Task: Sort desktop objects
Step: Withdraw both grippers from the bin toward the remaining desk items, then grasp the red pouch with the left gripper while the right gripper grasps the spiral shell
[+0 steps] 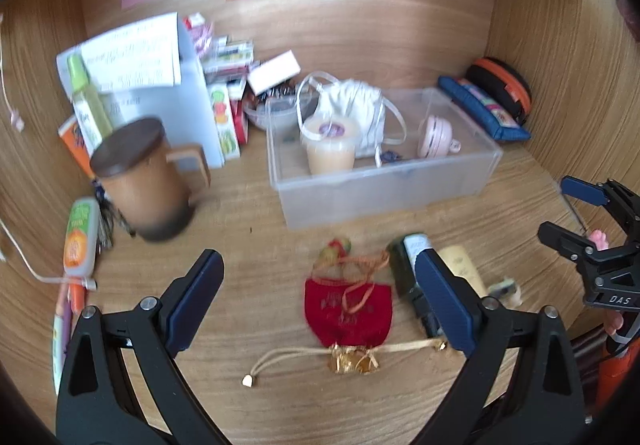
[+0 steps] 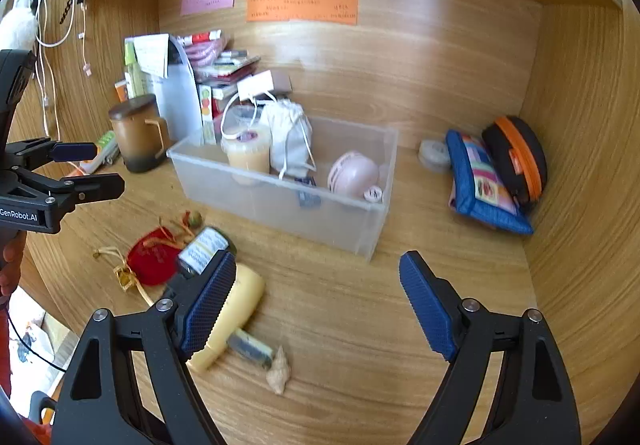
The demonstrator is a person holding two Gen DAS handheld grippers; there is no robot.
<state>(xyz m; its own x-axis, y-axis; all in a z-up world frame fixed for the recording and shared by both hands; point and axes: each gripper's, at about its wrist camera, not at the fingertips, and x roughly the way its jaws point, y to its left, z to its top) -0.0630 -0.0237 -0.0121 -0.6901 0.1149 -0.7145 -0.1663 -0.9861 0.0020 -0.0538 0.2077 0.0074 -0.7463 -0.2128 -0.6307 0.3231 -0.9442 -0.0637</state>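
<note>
Sitting toward the back of the wooden desk, a clear plastic bin holds a white drawstring bag, a lidded tub of beige paste and a pink round case. Left of it stands a brown lidded mug. Nearer, a red drawstring pouch, a dark green bottle and a yellow tube lie together. Both the left gripper and right gripper hover with jaws spread wide, gripping nothing.
</note>
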